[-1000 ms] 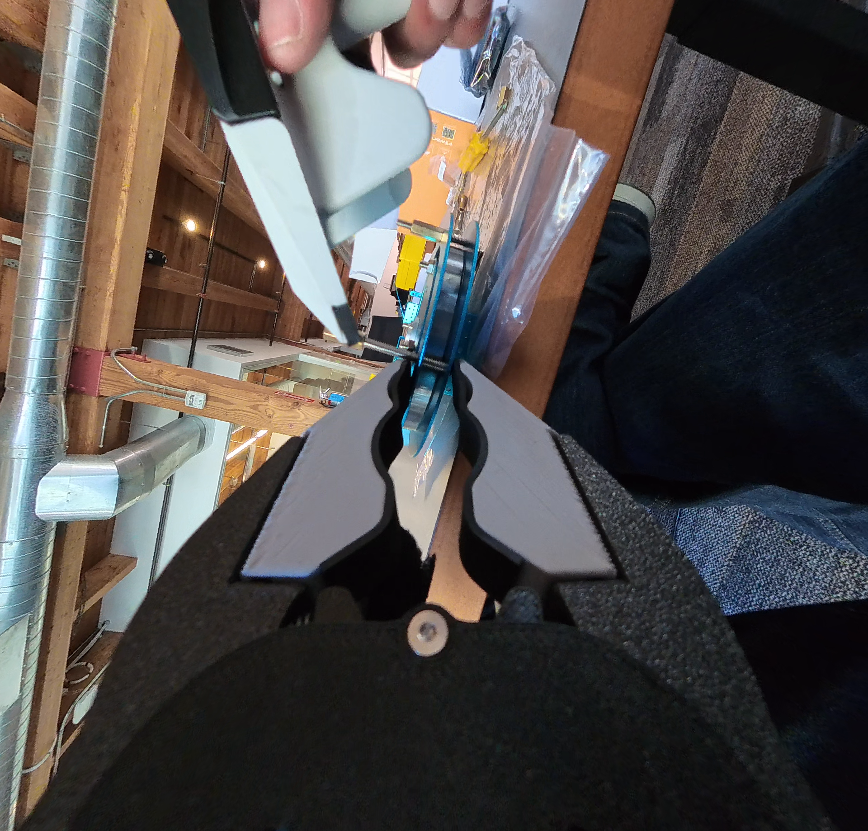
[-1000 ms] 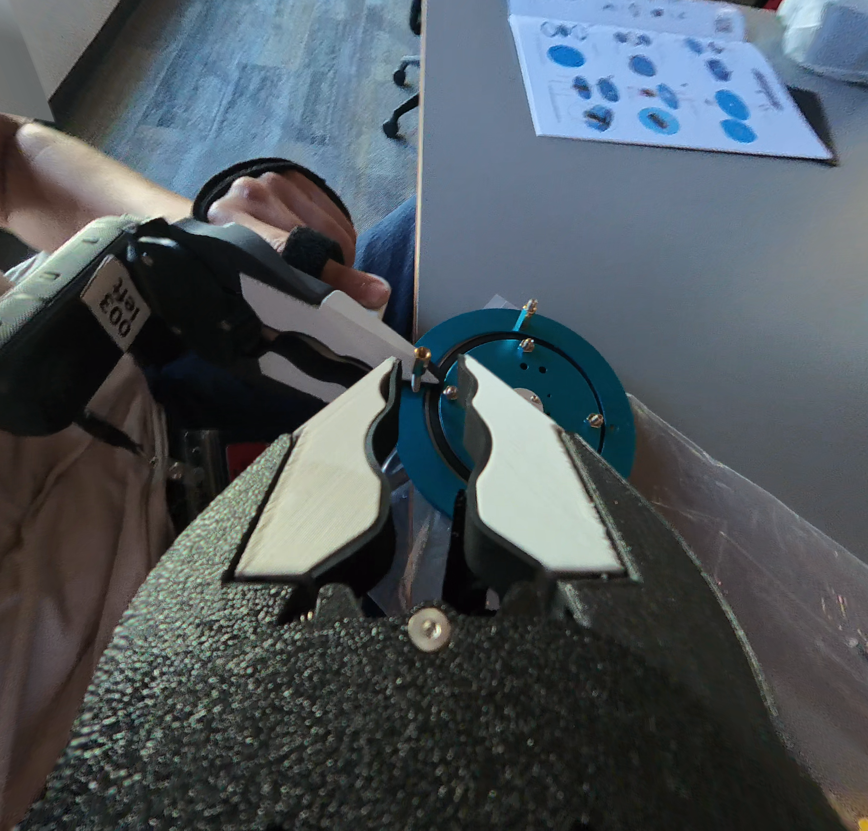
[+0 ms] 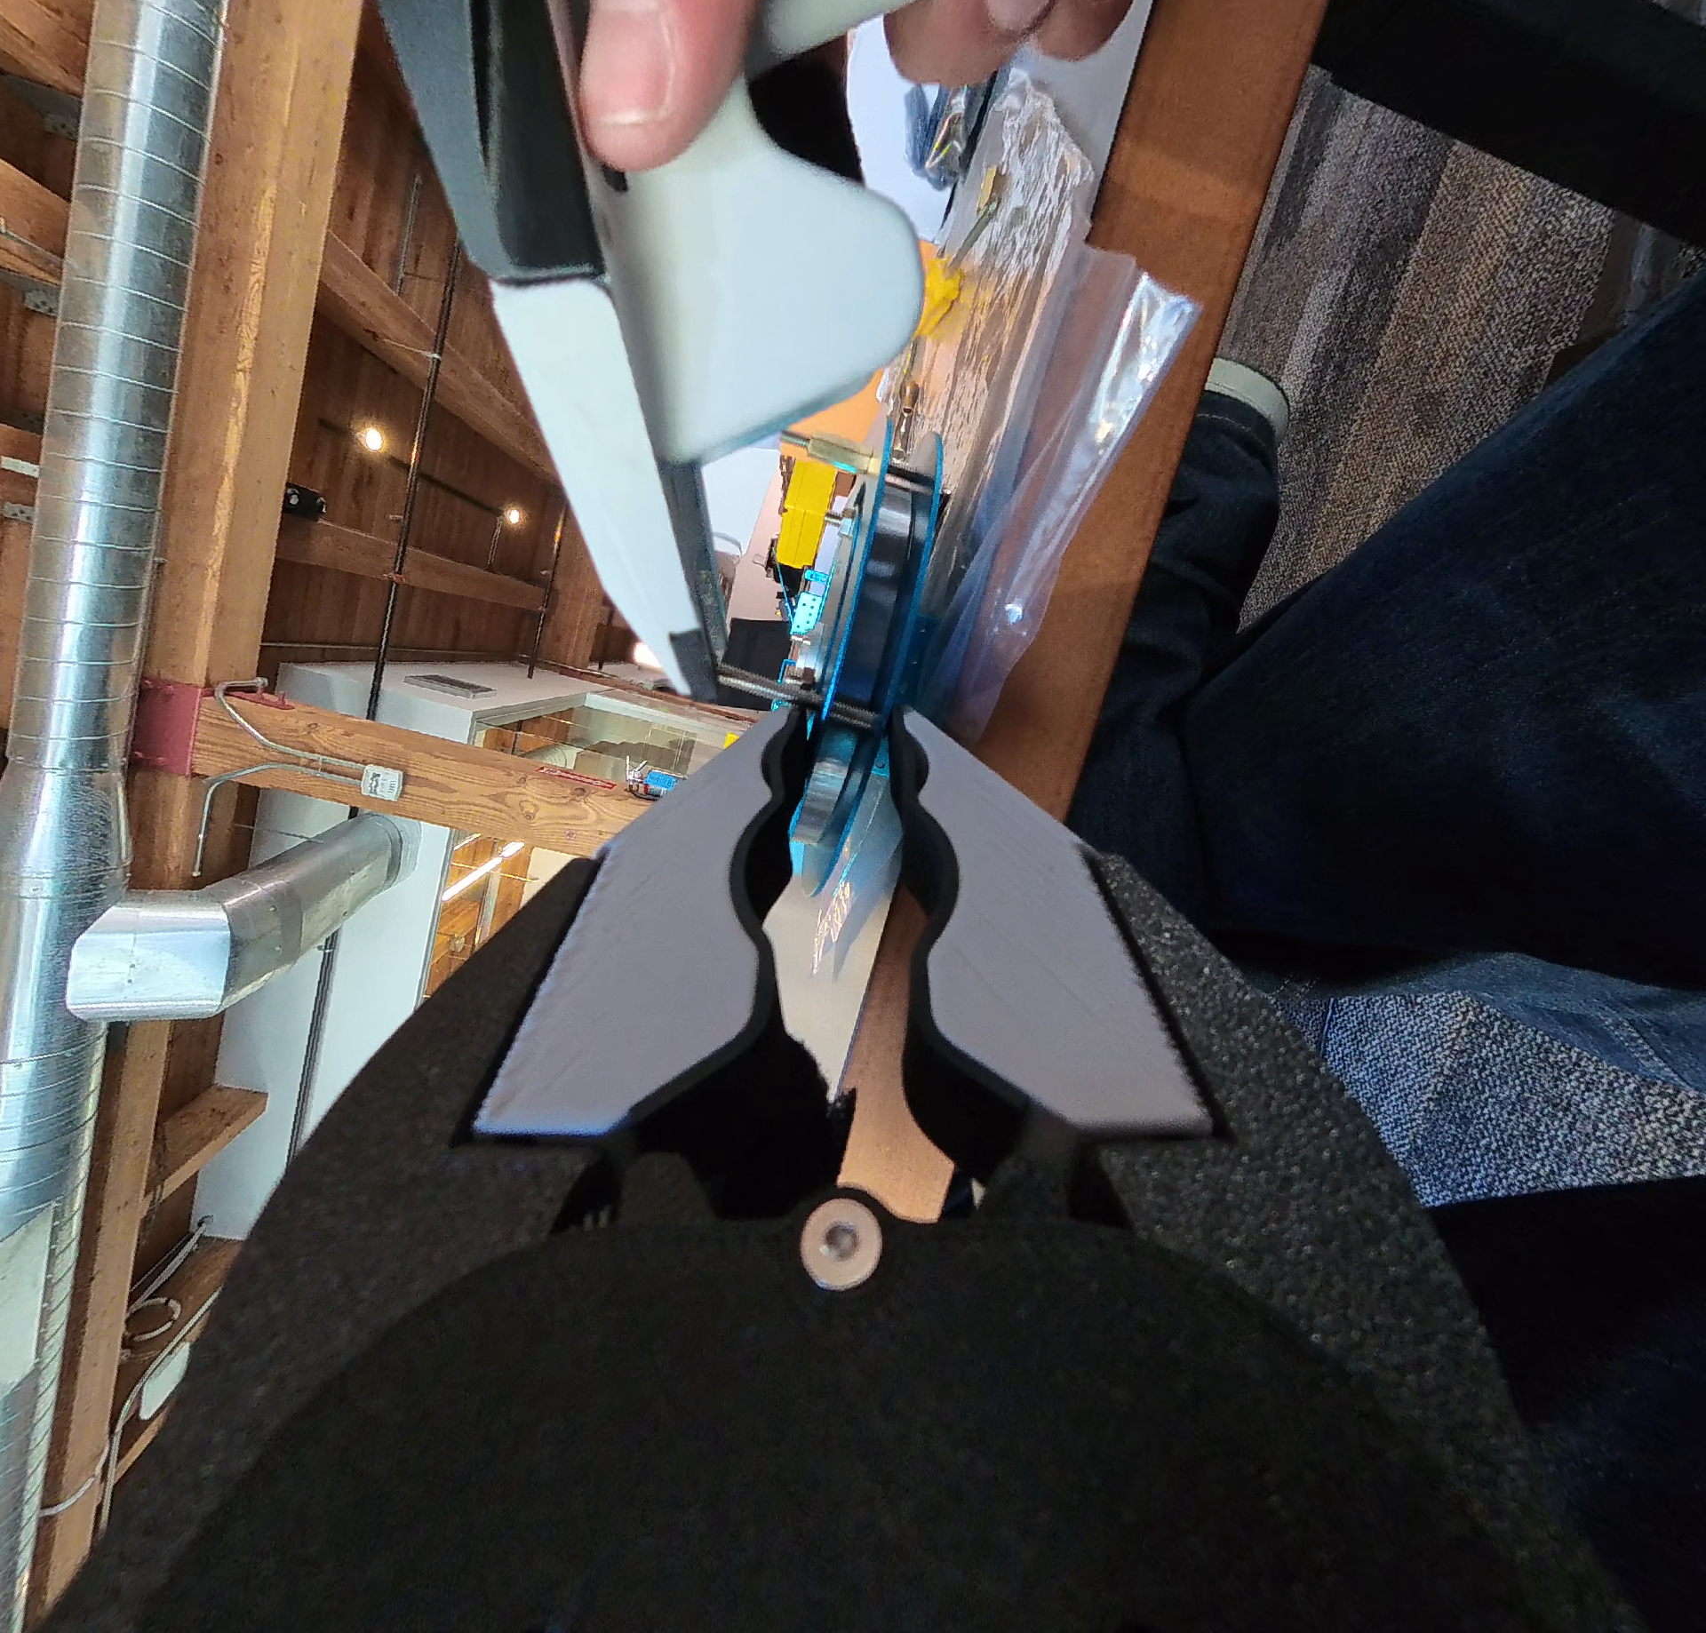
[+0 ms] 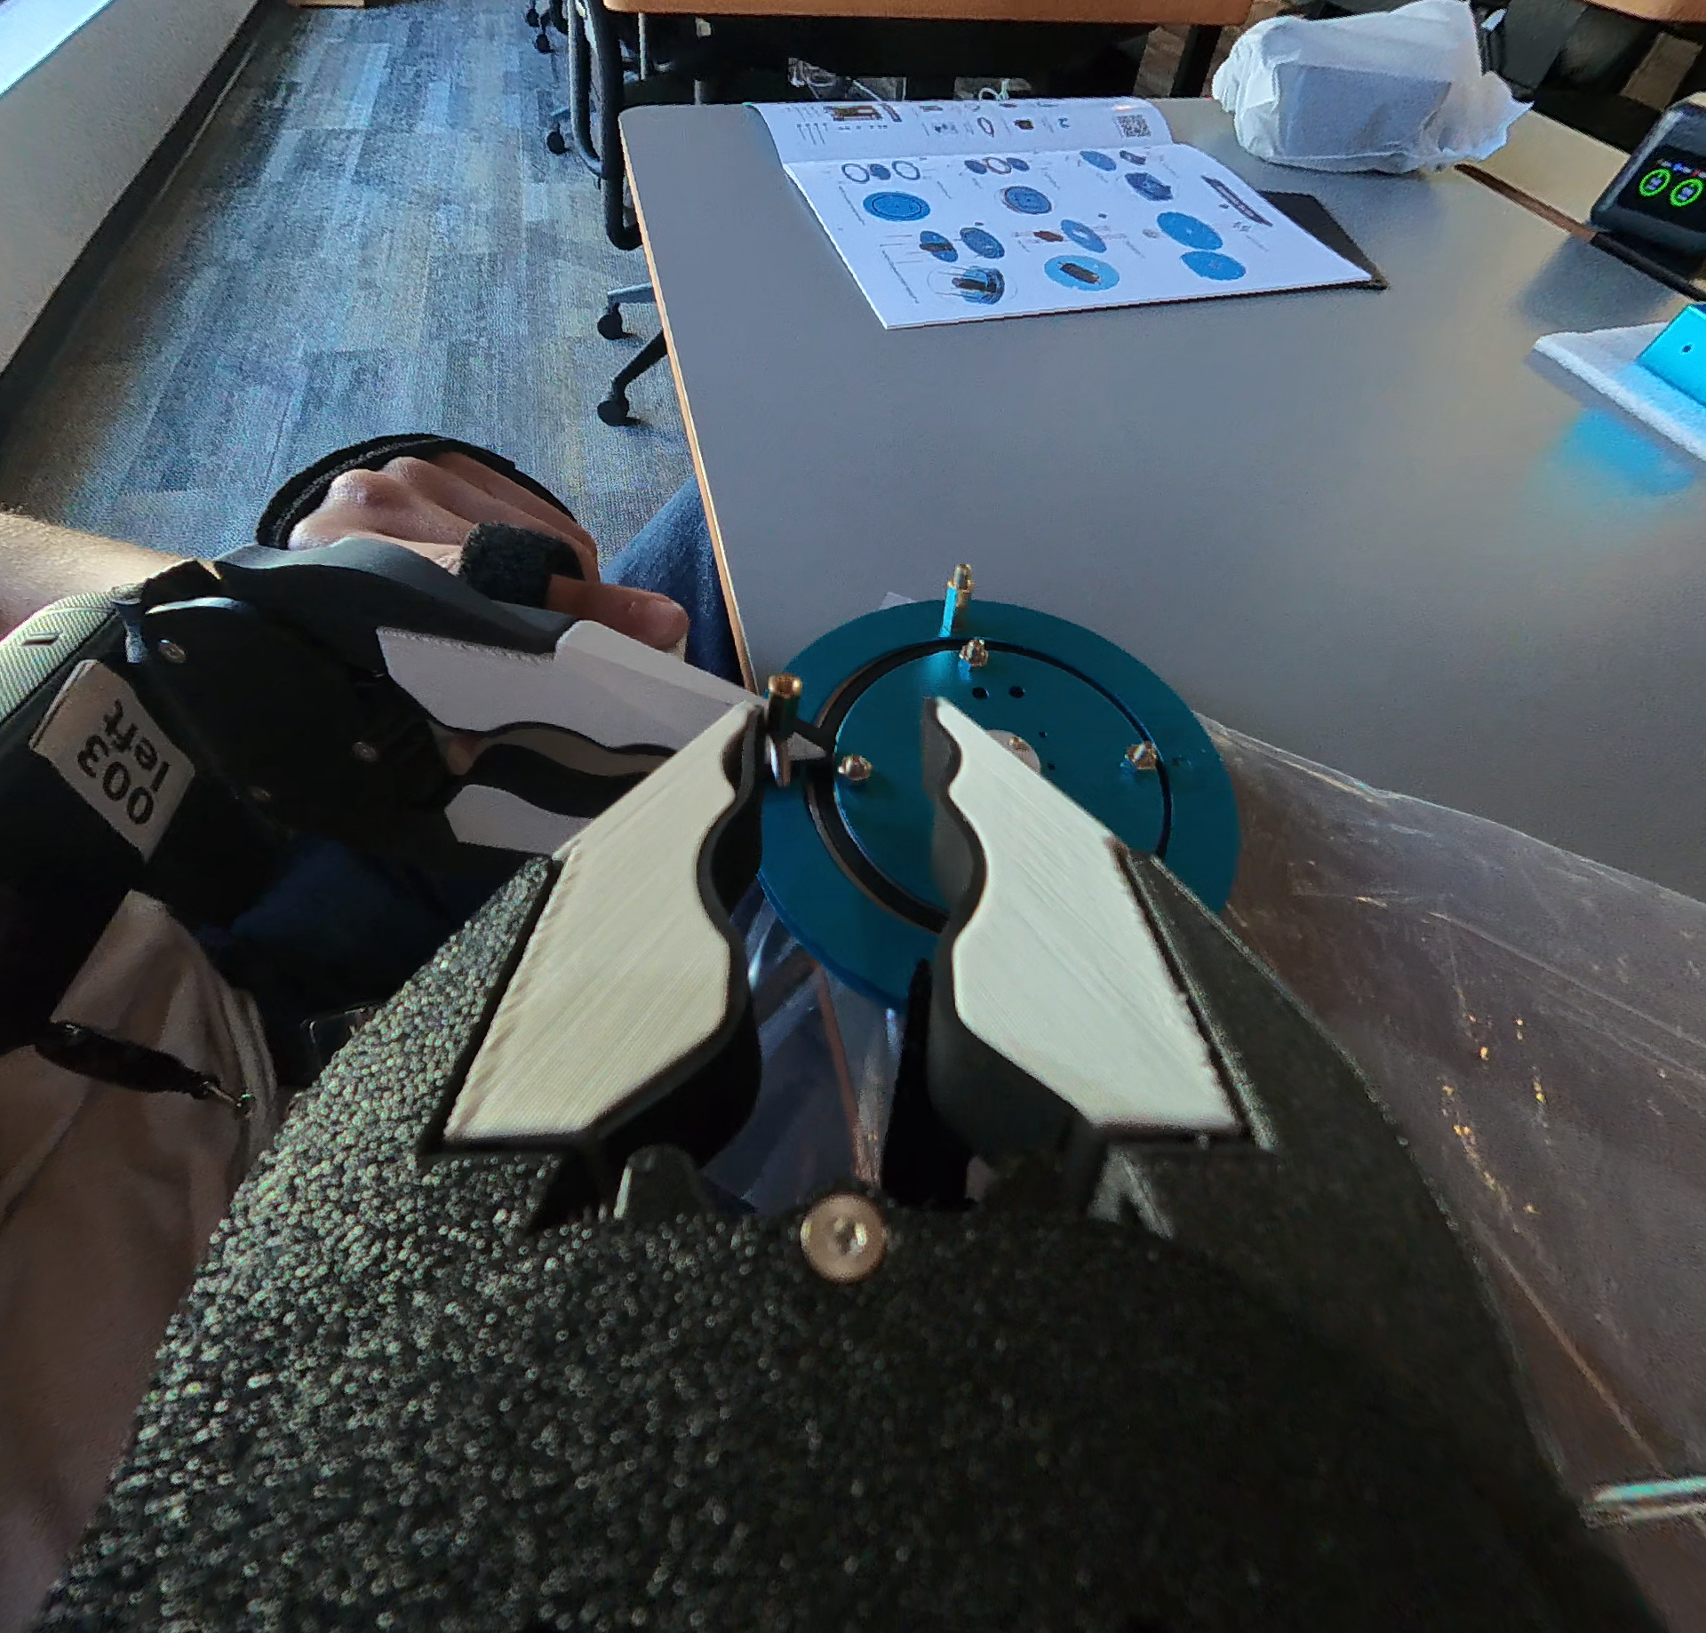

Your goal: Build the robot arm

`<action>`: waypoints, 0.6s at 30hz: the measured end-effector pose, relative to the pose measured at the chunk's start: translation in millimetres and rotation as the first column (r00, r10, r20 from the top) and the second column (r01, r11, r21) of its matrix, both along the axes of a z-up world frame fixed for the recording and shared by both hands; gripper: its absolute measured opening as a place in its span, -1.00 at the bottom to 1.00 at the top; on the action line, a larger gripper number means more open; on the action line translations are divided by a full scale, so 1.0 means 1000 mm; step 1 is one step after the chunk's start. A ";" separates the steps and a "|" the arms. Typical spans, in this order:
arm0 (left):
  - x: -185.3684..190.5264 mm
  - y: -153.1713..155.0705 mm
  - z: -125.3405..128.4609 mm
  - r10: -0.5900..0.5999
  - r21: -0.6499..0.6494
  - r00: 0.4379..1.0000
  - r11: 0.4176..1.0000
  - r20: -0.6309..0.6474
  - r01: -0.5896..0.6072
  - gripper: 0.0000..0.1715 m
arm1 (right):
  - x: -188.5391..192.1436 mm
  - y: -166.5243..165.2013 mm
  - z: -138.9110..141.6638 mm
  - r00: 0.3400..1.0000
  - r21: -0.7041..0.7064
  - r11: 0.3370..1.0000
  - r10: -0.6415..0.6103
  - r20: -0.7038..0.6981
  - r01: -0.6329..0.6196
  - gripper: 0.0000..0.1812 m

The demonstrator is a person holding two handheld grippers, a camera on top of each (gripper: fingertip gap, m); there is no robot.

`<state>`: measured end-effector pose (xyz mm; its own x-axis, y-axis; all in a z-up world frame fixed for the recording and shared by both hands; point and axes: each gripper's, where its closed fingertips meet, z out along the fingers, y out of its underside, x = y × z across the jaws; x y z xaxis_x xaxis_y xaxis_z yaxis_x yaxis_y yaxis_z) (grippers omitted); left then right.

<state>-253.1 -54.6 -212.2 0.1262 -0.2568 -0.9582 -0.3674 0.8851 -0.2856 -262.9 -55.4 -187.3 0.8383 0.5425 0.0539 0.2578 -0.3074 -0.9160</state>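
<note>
**A:** Left wrist view first?

**B:** The left gripper (image 3: 845, 749) is clamped on the rim of the blue disc (image 3: 900, 573), seen edge-on at 12 o'clock. The right gripper (image 3: 692, 656) reaches in from 11 o'clock, its tip at a threaded screw (image 3: 766, 686).

**A:** And the right wrist view?

**B:** The jaws stand narrowly apart, holding nothing. One finger is beside a brass standoff (image 4: 783, 712) at 11 o'clock. The disc overhangs the grey table (image 4: 1108, 481). I'd judge a firm, level pinch matters.
</note>
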 end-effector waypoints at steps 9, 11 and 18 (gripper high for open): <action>0.000 0.000 0.000 0.001 0.000 1.000 1.000 0.000 -0.001 -0.81 | 0.002 -0.005 0.001 1.000 0.004 1.000 0.000 -0.012 0.000 -0.63; 0.000 0.000 0.000 0.002 0.001 1.000 1.000 0.000 -0.002 -0.81 | 0.000 -0.002 0.001 1.000 0.004 1.000 -0.004 -0.009 0.004 -0.63; 0.000 0.000 0.000 0.000 -0.001 1.000 1.000 0.001 0.000 -0.81 | -0.010 -0.005 0.003 0.998 0.012 0.999 0.051 -0.020 -0.051 -0.87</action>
